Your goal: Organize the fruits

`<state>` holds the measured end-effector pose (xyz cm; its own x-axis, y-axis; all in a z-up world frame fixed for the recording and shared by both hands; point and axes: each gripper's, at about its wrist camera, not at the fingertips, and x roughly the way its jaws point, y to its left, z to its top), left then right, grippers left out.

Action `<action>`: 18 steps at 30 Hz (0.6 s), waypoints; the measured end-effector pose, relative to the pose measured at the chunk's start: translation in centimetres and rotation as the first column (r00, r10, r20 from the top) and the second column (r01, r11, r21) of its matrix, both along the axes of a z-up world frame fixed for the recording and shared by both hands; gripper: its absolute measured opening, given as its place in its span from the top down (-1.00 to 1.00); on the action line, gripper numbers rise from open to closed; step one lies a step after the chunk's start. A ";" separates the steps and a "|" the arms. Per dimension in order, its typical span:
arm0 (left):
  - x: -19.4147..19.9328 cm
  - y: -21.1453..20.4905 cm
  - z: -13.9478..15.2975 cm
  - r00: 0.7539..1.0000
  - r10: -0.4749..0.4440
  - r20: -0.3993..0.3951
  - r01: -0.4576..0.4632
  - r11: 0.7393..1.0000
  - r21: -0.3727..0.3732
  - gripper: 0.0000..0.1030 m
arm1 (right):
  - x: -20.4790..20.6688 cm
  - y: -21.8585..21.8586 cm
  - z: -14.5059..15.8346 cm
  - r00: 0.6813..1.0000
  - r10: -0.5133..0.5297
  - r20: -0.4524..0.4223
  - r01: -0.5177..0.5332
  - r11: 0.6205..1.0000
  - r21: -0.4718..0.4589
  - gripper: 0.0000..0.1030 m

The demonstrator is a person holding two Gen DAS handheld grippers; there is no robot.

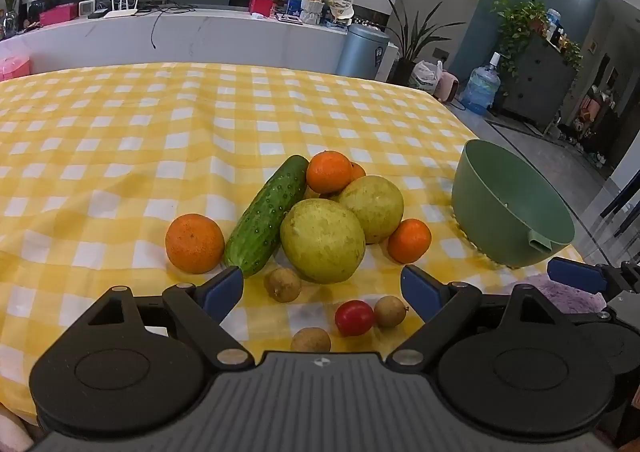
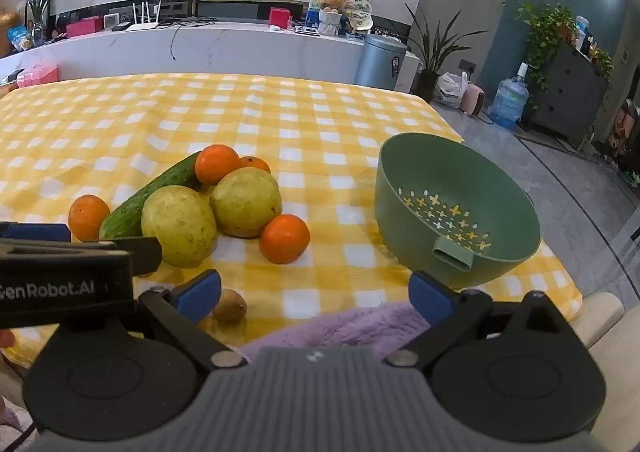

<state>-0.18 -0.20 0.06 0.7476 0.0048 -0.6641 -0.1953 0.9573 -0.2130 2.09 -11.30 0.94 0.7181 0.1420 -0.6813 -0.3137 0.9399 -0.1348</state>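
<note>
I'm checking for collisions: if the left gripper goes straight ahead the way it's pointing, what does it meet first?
Most likely the nearer pear, dead ahead of the open left gripper. The small brown longan sits closer but left of centre; depth is unclear.

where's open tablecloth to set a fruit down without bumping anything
Free: the checked cloth between the right-hand orange and the green colander, and the wide stretch behind the pile. Crowded: around the cucumber and pears, and the longans near the left gripper.

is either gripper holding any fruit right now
No. The left gripper and right gripper are both open with nothing between their fingers.
</note>
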 end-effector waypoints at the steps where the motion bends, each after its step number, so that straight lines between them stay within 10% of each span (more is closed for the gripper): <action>1: 0.2 0.2 0.0 1.000 0.001 -0.020 -0.001 1.000 -0.024 -1.00 | 0.1 0.0 0.0 1.000 -0.001 -0.002 0.001 1.000 0.004 -0.87; 18: 0.0 0.4 0.1 1.000 -0.005 -0.025 0.005 1.000 -0.031 -1.00 | 0.4 -0.1 -0.4 1.000 0.027 -0.012 -0.027 0.999 0.027 -0.87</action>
<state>-0.21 0.16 0.18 0.7306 -0.0196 -0.6825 -0.1962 0.9514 -0.2373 2.49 -11.43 0.51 0.7055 0.1792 -0.6856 -0.3403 0.9343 -0.1060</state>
